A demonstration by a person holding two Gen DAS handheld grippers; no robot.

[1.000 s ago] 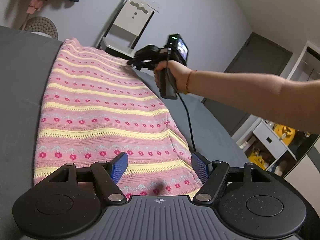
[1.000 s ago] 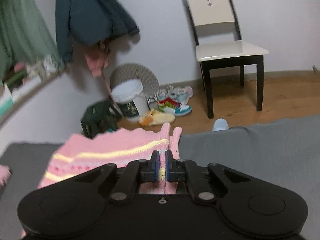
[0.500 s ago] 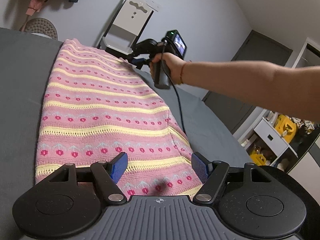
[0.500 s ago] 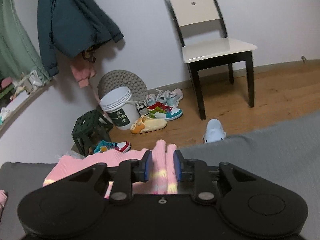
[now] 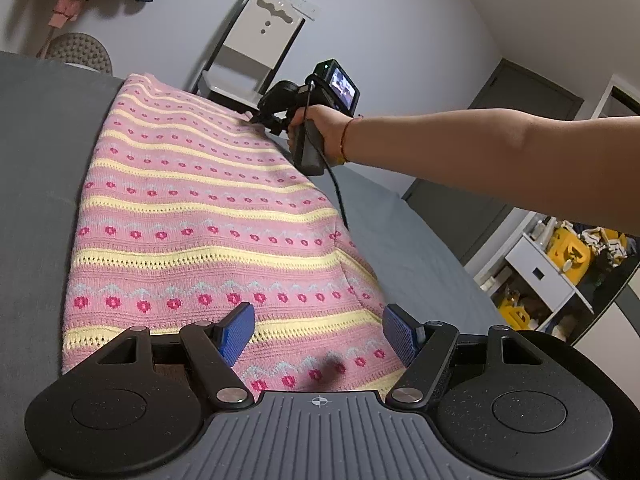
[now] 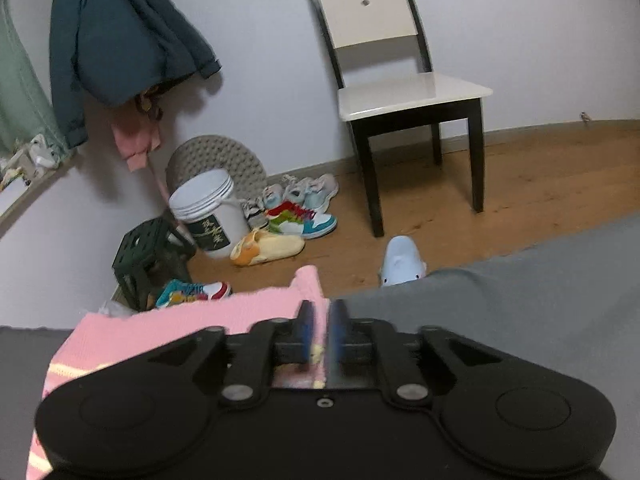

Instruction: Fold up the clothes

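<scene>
Lying flat on the grey bed cover (image 5: 36, 168), the pink striped knit (image 5: 192, 208) reaches to the bed's far edge. The left gripper (image 5: 318, 334) hovers spread wide over the knit's near hem. The right gripper (image 6: 319, 332), blue pads nearly together, pinches the knit's far corner at that edge. Beyond stand a white chair (image 6: 400, 92), a white bucket (image 6: 208, 212), shoes (image 6: 300, 212) and a hanging dark jacket (image 6: 120, 36) against the wall.
</scene>
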